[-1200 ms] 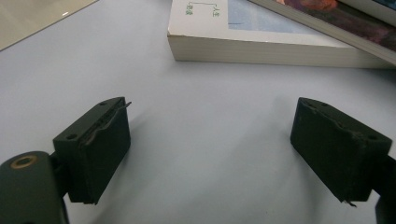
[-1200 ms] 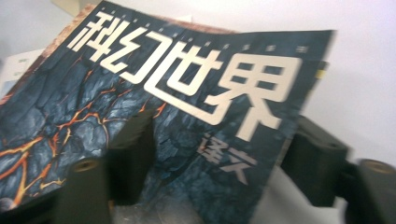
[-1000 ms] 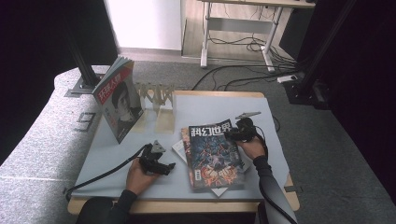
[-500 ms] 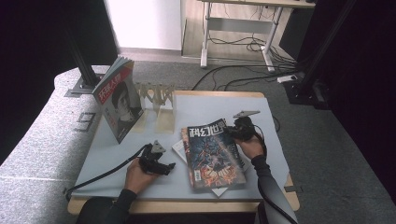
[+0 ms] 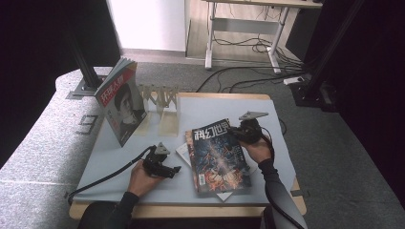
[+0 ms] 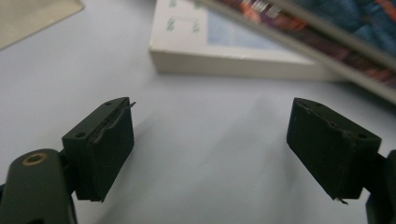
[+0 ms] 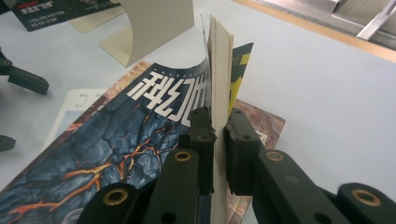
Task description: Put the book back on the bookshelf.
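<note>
Magazines are the work here: we have the top magazine (image 5: pixel 219 155) of a small stack pinched at its far edge in our right gripper (image 7: pixel 219 135), whose fingers have just been closing and now press together on the pages. That edge is raised off the stack while the near part of the dark, lava-patterned cover rests on the other magazines (image 5: pixel 224 192) on the worktop (image 5: pixel 205 112). Our left gripper (image 5: pixel 165 167) lies on the worktop just left of the stack, its fingers (image 6: pixel 100 144) spread wide with nothing between them, pointing at a white booklet (image 6: pixel 210 51) under the stack.

So far, we judge, one magazine (image 5: pixel 119 107) already stands propped at the far left by the pale rack (image 5: pixel 160 98). The grasp on the next one is made; carrying it across and standing it up is what remains, then the rest of the stack.
</note>
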The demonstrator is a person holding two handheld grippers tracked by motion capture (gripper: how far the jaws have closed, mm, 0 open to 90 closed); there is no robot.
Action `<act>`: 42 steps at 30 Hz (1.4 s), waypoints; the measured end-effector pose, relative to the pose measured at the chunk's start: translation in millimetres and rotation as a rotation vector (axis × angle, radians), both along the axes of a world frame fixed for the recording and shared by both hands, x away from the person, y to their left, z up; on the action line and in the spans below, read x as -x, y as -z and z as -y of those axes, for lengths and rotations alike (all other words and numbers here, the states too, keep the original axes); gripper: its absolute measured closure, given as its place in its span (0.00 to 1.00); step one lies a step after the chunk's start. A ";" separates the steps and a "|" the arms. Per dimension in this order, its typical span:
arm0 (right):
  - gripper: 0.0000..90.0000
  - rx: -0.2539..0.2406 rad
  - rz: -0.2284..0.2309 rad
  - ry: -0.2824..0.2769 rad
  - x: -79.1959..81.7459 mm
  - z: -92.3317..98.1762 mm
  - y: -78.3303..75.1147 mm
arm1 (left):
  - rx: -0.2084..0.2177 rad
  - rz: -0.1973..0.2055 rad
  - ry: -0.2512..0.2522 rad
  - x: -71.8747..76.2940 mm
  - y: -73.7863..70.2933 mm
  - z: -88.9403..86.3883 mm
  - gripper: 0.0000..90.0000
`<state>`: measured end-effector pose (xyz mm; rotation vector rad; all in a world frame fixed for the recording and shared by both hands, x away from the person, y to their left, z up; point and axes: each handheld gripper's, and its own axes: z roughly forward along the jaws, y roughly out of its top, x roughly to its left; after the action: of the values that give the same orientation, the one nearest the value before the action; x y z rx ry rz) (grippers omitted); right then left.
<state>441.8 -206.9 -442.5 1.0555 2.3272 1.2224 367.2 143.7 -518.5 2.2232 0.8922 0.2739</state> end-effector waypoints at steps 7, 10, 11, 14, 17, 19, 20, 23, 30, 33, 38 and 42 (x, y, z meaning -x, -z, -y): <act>0.91 -0.005 0.034 -0.014 8.5 0.6 -10.6 | 0.022 0.031 0.054 -1.9 -12.8 12.2 0.18; 0.91 -0.007 0.049 -0.020 12.4 0.6 -15.9 | 0.029 0.040 0.066 -4.0 -17.3 18.6 0.18; 0.91 -0.006 0.054 -0.021 13.5 0.8 -17.6 | 0.041 0.039 0.071 -4.8 -18.9 20.1 0.19; 0.91 -0.009 0.067 -0.027 16.6 0.6 -22.0 | 0.067 0.033 0.084 -8.9 -23.1 26.2 0.20; 0.91 -0.015 0.076 -0.033 19.9 0.3 -26.0 | 0.087 0.028 0.092 -12.4 -25.1 32.2 0.22; 0.91 -0.020 0.086 -0.038 21.9 0.5 -28.6 | 0.086 0.026 0.100 -14.8 -25.9 37.4 0.22; 0.91 -0.024 0.090 -0.038 23.0 0.6 -30.0 | 0.079 0.030 0.104 -15.5 -26.0 40.4 0.22; 0.91 -0.030 0.100 -0.047 25.8 1.1 -34.3 | 0.088 0.026 0.119 -18.0 -26.0 48.5 0.22; 0.91 -0.034 0.124 -0.062 31.0 -1.0 -41.9 | 0.112 -0.008 0.178 -21.7 -23.3 63.1 0.23; 0.91 -0.034 0.132 -0.069 32.6 -2.2 -43.6 | 0.135 -0.036 0.194 -21.8 -20.4 65.7 0.24; 0.91 -0.037 0.138 -0.079 33.7 -4.2 -44.3 | 0.149 -0.070 0.214 -20.9 -15.6 67.5 0.25; 0.91 -0.037 0.143 -0.090 34.7 -6.2 -44.4 | 0.152 -0.086 0.213 -20.5 -14.9 68.1 0.25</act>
<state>407.1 -200.7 -398.1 0.8526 2.2719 1.3325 387.7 75.5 -503.6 2.1785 0.6892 0.0111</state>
